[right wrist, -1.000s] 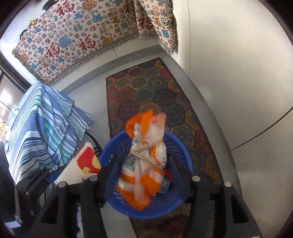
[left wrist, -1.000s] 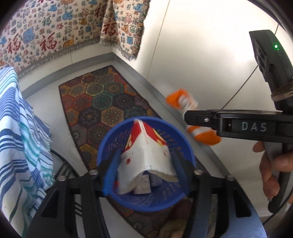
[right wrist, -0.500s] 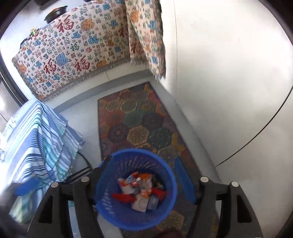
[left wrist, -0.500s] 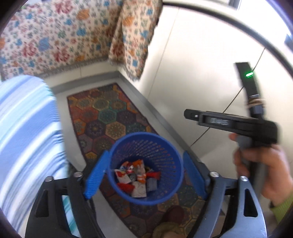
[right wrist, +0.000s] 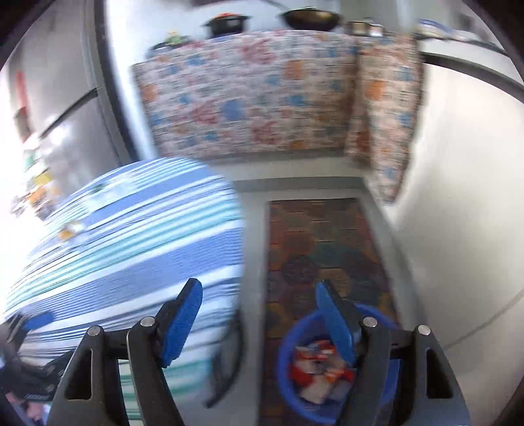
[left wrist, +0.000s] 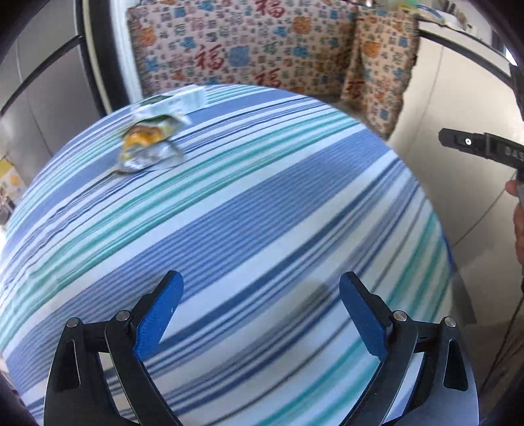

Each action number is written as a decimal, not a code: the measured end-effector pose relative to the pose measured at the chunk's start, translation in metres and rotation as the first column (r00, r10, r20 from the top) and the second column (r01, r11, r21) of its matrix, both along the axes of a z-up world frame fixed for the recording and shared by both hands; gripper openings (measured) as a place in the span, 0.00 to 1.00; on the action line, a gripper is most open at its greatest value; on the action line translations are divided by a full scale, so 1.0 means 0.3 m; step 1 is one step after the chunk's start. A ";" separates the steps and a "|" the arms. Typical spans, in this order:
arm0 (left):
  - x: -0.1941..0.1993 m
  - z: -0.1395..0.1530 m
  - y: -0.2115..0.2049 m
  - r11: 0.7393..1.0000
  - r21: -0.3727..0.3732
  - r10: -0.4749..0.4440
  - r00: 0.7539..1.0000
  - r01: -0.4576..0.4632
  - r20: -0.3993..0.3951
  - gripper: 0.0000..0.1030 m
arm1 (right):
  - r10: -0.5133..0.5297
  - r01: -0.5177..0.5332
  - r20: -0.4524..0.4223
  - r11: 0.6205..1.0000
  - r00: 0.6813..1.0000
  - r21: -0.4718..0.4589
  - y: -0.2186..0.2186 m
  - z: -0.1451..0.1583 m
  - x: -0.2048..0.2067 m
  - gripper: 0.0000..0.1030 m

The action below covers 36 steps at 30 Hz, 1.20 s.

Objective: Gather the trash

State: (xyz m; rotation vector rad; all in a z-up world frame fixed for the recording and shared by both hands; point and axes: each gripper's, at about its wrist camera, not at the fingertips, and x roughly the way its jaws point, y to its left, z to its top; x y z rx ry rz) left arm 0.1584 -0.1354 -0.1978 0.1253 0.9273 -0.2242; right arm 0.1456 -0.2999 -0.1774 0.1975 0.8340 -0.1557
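Note:
My left gripper is open and empty above the blue striped tablecloth. A crumpled silver and yellow wrapper lies at the table's far left, well ahead of it. My right gripper is open and empty, held over the gap between the table and the blue trash basket. The basket stands on the floor at lower right and holds red, orange and white wrappers. The wrapper on the table shows small and blurred in the right wrist view.
A patterned rug lies on the grey floor under the basket. A cloth-draped counter stands behind the table, with pots on top. A white wall runs along the right. The right gripper's body shows at the left view's right edge.
Both grippers let their wrappers fall into the basket, then swung up and left from it toward the table. Both stand open and empty now.

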 end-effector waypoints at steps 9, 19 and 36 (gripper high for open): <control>0.113 -0.030 0.214 0.997 0.005 0.082 0.996 -0.082 -0.021 0.99 | 0.215 -0.230 -0.177 0.971 0.960 -0.068 0.353 -0.161 0.193 0.72; 0.222 -0.038 0.274 0.997 0.002 0.077 0.997 -0.077 -0.021 1.00 | 0.187 -0.199 -0.135 0.976 0.973 -0.085 0.378 -0.183 0.267 0.80; 0.433 0.006 0.220 1.000 0.007 0.021 0.998 -0.021 0.059 0.49 | 0.184 -0.194 -0.098 0.976 0.978 -0.097 0.385 -0.188 0.273 0.80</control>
